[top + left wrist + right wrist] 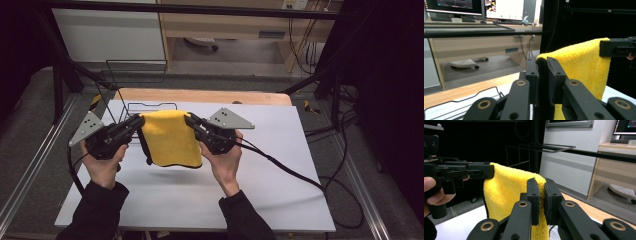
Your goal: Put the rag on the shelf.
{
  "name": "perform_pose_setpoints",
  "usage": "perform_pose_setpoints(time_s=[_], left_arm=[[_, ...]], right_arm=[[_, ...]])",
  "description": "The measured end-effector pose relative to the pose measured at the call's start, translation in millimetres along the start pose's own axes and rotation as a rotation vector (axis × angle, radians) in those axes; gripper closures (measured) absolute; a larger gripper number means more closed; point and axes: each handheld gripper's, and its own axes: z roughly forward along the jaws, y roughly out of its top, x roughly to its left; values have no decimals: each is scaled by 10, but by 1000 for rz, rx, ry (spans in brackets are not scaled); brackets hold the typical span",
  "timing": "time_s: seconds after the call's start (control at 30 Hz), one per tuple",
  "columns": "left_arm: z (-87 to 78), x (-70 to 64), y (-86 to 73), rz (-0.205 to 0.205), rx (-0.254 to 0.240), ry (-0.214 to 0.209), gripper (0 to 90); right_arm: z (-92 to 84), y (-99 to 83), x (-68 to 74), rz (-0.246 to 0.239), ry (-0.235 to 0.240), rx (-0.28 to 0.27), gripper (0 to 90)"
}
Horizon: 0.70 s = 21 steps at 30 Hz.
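Yellow cloth [171, 137] — black edging

I'm working in what looks like a lab or office test room. My white surface [280, 200] stands inside a black metal frame [200, 8] on grey carpet [35, 145], with cables [300, 40] hanging by a wall outlet. Beyond it I see a wooden desk [474, 45] carrying lit monitors [454, 6] and a keyboard [506, 22], and the wheeled base of an office chair [465, 63] beneath it.
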Motion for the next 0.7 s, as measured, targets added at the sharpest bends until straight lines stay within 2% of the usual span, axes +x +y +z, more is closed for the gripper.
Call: perform_pose_setpoints(time_s=[0.37,0.7], left_arm=[[-128,174,153,5,-62,41,804],[-194,330,295,-10,-112,64,805]], right_arm=[[182,139,103,-20,7,-35,844],[383,292,165,-28,11,-64,844]])
